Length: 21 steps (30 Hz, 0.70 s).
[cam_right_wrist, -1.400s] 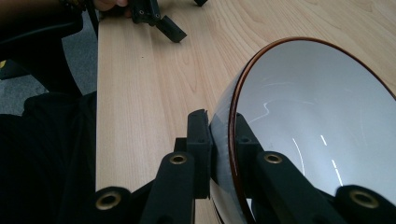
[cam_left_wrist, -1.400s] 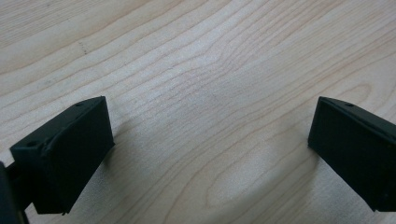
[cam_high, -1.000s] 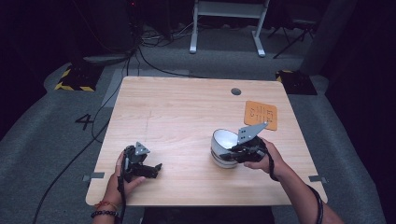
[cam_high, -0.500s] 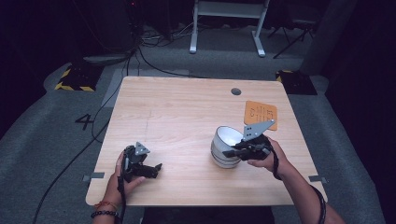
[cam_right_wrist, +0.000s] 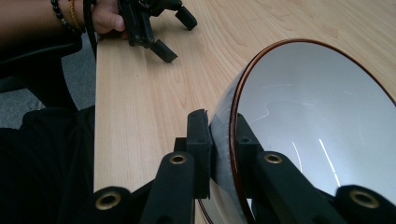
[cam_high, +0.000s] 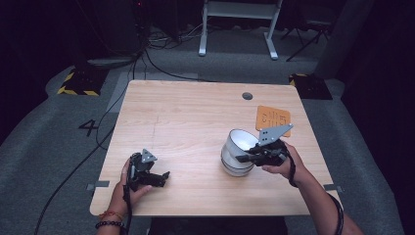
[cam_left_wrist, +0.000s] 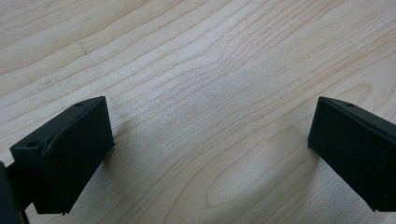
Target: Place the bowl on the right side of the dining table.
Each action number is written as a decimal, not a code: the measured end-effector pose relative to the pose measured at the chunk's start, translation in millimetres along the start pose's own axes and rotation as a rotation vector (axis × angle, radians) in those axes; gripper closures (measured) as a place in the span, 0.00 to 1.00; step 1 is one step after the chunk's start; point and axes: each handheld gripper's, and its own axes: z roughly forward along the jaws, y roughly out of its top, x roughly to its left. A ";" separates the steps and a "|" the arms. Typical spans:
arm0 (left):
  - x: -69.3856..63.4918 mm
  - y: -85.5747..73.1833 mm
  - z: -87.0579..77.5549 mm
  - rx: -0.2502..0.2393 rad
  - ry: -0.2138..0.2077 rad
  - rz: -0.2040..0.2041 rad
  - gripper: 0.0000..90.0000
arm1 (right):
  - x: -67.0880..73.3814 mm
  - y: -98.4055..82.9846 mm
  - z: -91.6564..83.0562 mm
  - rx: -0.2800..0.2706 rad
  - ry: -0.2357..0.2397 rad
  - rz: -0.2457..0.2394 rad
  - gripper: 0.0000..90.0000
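Note:
A white bowl (cam_high: pixel 241 140) with a brown rim (cam_right_wrist: pixel 327 140) is tilted up above another white bowl (cam_high: pixel 235 168) on the right half of the wooden table (cam_high: pixel 195 122). My right gripper (cam_high: pixel 244 157) is shut on the tilted bowl's near rim; in the right gripper view (cam_right_wrist: pixel 223 144) one jaw sits outside the wall and one inside. My left gripper (cam_high: pixel 163 177) rests near the table's front left edge. Its jaws (cam_left_wrist: pixel 210 149) stand open over bare wood with nothing between them. The right gripper view also catches that left gripper (cam_right_wrist: pixel 154 23) and its hand farther off.
An orange card (cam_high: pixel 273 119) lies just behind the bowls near the right edge. A round cable hole (cam_high: pixel 247 96) sits at the back of the table. Dark floor with cables (cam_high: pixel 122 88) and a white stand (cam_high: pixel 235 19) lies beyond.
The right gripper has shifted slightly right and up, tipping the top bowl higher off the one below. The left gripper has stayed still.

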 end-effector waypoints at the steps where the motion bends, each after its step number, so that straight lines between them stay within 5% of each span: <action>1: 0.1 0.0 -0.1 0.001 -0.001 0.001 0.00 | -0.1 0.3 -0.7 0.003 -0.004 -0.002 0.91; 21: 0.1 0.0 0.0 0.001 0.000 0.001 0.00 | -6.7 0.8 -23.4 -0.026 -0.066 -0.002 0.91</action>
